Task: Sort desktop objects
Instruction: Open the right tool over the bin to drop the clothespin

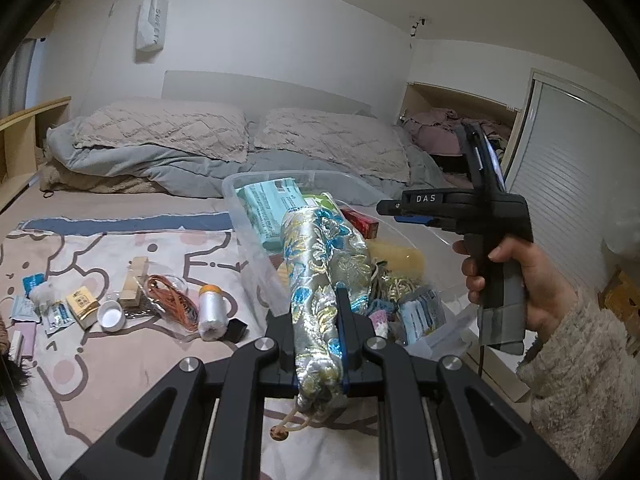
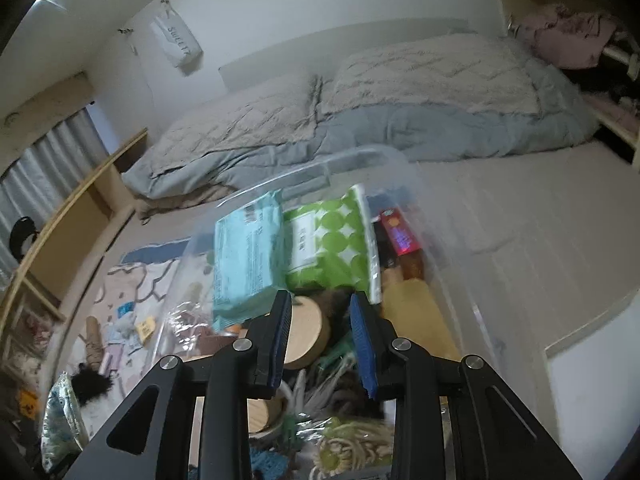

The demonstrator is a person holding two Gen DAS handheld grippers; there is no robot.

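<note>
Crowding clear bin, blurred oddments (half-buried).

bedroom: bed, pillows

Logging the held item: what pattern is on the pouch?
Silver brocade pouch, blue-and-gold flowers; left wrist view.

Bed with two quilted beige pillows on a grey-blue duvet against a white headboard. White pouch hangs on the wall. Wooden shelf unit at left, grey curtain beside it. Open niche holds pinkish clothes. White slatted door at right.
</note>
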